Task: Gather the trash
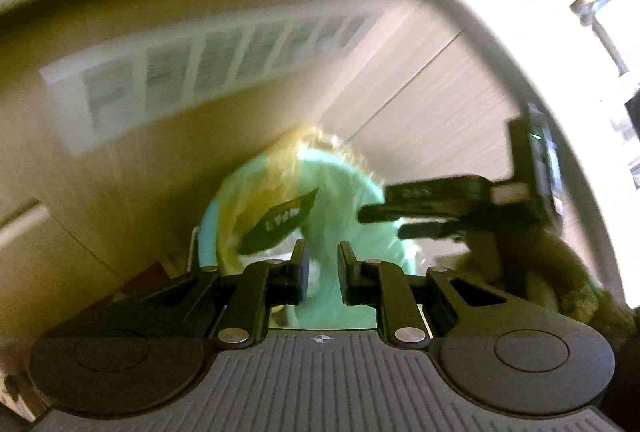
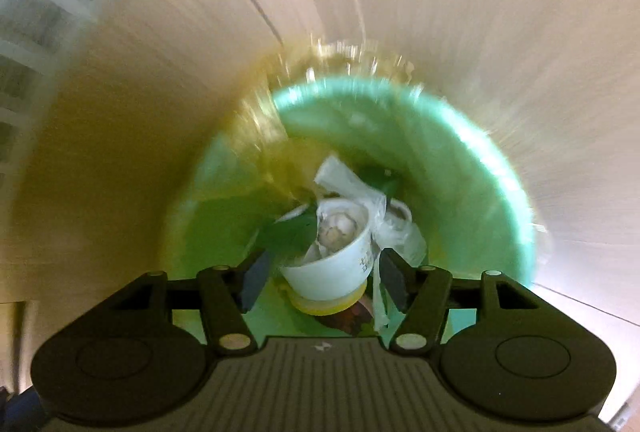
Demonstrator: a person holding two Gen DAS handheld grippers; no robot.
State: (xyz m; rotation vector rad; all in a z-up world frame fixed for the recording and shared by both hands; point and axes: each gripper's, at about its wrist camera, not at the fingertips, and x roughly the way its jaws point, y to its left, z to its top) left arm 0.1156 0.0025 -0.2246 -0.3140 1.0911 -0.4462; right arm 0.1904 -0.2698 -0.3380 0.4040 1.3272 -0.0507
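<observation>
A green plastic trash bag [image 2: 460, 168] with a yellowish crinkled rim lies open on the pale wood floor. Inside it I see a white paper cup with a yellow base [image 2: 332, 264], crumpled white plastic [image 2: 376, 204] and a dark green wrapper [image 2: 292, 232]. My right gripper [image 2: 320, 276] is open over the bag's mouth, its fingers on either side of the cup, not touching it. In the left wrist view my left gripper [image 1: 322, 272] stands with a narrow gap, the bag [image 1: 348, 216] between and beyond its fingers; a grip cannot be told. The right gripper [image 1: 404, 220] shows there over the bag.
Pale wood floor planks [image 2: 440, 12] surround the bag. A white floor vent grille [image 1: 208, 60] lies to the left. A curved pale furniture edge [image 1: 500, 44] arcs over the left wrist view, with bright clutter beyond it at the right. Both views are motion-blurred.
</observation>
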